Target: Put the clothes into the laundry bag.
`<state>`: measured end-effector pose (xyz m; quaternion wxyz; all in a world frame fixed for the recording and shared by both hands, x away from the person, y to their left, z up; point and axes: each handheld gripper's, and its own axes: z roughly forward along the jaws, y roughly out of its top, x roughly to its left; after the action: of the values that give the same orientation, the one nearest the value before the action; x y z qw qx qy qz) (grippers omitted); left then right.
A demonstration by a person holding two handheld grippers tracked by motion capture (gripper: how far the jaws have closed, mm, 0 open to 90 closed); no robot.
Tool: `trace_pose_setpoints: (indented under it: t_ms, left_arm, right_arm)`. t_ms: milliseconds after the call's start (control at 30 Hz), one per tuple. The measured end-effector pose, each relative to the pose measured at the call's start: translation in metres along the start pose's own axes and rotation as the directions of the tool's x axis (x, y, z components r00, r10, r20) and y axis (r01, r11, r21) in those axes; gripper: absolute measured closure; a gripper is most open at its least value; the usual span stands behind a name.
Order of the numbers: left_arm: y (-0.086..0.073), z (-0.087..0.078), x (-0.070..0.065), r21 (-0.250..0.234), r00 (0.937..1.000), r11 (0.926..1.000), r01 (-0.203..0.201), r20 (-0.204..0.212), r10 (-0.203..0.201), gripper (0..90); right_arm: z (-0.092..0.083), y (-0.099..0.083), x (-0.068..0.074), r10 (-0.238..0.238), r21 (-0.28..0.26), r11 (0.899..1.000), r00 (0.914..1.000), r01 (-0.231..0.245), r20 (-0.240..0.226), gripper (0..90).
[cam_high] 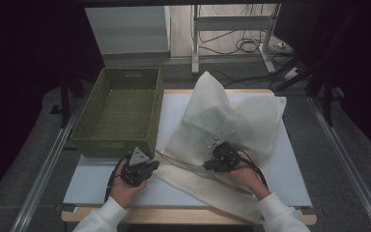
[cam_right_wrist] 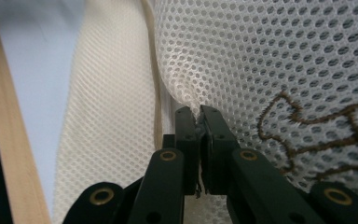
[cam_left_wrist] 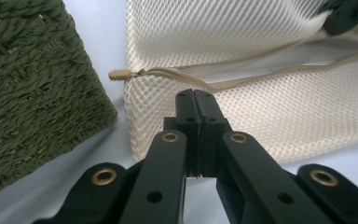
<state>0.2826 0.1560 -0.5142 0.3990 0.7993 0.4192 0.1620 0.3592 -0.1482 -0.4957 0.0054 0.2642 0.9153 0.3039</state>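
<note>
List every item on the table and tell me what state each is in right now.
Mesh laundry bag: zipper open, lying partly lifted on the table.
Woven basket: upright, empty.
Left tool: shut, gripping nothing.
Right tool: shut on the mesh laundry bag's fabric.

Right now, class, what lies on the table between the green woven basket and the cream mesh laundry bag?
Only bare white tabletop separates the basket from the mesh laundry bag. The left gripper view shows this gap best, with the bag's zipper pull poking into it.

The tall green woven basket [cam_high: 121, 113] blocks the worktop's [cam_high: 290, 164] far left; bare worktop lies open in front of it and right of the cream mesh bag [cam_high: 232, 130].
</note>
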Motion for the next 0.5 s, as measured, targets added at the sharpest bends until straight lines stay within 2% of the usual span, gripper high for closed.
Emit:
trace_pose_setpoints:
  t_ms: [100,233,333,367,433,467,500]
  left_arm:
    - [0.000,0.000,0.000,-0.001,1.0000,1.0000,0.000,0.002,0.000,89.9]
    - [0.001,0.001,0.001,-0.003,0.9999,1.0000,0.006,0.010,-0.006,89.8]
    - [0.002,0.003,0.002,-0.001,0.9997,1.0000,0.007,0.022,-0.007,89.8]
    - [0.002,0.004,0.003,0.003,0.9997,1.0000,0.004,0.025,-0.004,89.8]
    - [0.003,0.005,0.005,0.002,0.9995,1.0000,0.004,0.031,-0.004,89.8]
    - [0.003,0.005,0.005,0.002,0.9995,1.0000,0.004,0.031,-0.004,89.8]
    - [0.003,0.006,0.006,0.002,0.9995,1.0000,0.004,0.032,-0.004,89.7]
  right_arm:
    - [0.008,-0.002,-0.001,-0.002,0.015,1.000,0.9999,0.002,0.014,86.2]
    - [0.010,-0.003,-0.002,-0.009,0.006,1.000,0.9996,0.009,0.025,83.4]
    - [0.003,-0.002,0.000,-0.005,-0.001,1.000,1.0000,0.005,0.001,68.0]
    - [-0.003,0.000,0.000,-0.015,-0.020,1.000,0.9999,0.015,-0.006,63.4]
    - [-0.017,0.005,0.000,-0.005,-0.072,0.997,1.0000,0.005,-0.004,55.2]
    - [-0.017,0.005,0.000,-0.005,-0.072,0.997,1.0000,0.005,-0.004,55.2]
    - [-0.030,0.008,-0.001,0.010,-0.141,0.990,0.9999,-0.008,0.013,49.2]
